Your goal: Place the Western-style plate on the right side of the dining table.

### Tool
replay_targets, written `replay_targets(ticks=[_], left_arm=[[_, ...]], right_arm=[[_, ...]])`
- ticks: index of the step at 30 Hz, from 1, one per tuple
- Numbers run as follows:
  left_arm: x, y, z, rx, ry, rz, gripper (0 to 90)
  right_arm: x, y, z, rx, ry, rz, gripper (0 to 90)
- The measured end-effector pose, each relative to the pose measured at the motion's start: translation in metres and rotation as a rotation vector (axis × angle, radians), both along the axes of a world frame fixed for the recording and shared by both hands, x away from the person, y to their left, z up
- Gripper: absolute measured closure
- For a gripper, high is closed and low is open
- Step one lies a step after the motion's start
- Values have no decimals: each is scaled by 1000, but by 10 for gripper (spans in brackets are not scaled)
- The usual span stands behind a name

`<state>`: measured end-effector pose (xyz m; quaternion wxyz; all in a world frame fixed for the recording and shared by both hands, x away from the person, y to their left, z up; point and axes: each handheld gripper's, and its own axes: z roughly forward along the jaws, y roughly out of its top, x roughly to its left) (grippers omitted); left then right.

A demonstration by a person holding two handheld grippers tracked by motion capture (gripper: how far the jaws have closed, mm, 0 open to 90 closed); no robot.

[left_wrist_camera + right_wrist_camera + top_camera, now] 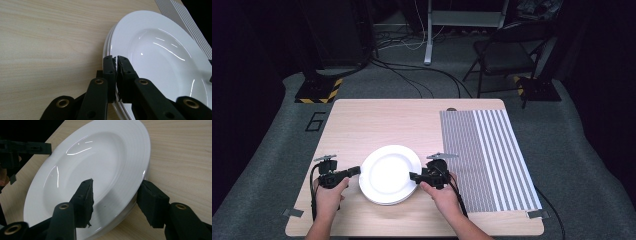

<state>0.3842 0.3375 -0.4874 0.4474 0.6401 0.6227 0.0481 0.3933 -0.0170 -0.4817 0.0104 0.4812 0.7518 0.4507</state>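
Observation:
A stack of white plates lies on the wooden table near its front edge. At the stack's left rim my left gripper is shut, its jaws pinched on the edge of the top plate. It also appears in the right gripper view as the left gripper at the plates' far rim. On the stack's right side my right gripper is open. One jaw hangs over the top plate's well, the other stands outside the rim, with the rim between them.
A grey and white striped mat covers the table's right part, just right of the plates. Beyond the table's far edge stand a folding chair and cables on the floor. Bare wood lies behind the plates.

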Motion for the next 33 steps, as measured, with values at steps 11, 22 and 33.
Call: replay_targets(ticks=[11,22,33], left_arm=[[0,-1,0,13,-2,1,857],[0,-1,-2,10,1,0,858],[0,-2,0,10,-11,-1,864]], right_arm=[[2,-4,0,45,35,-12,512],[6,-4,5,47,29,-16,563],[7,-4,2,14,31,-17,554]])
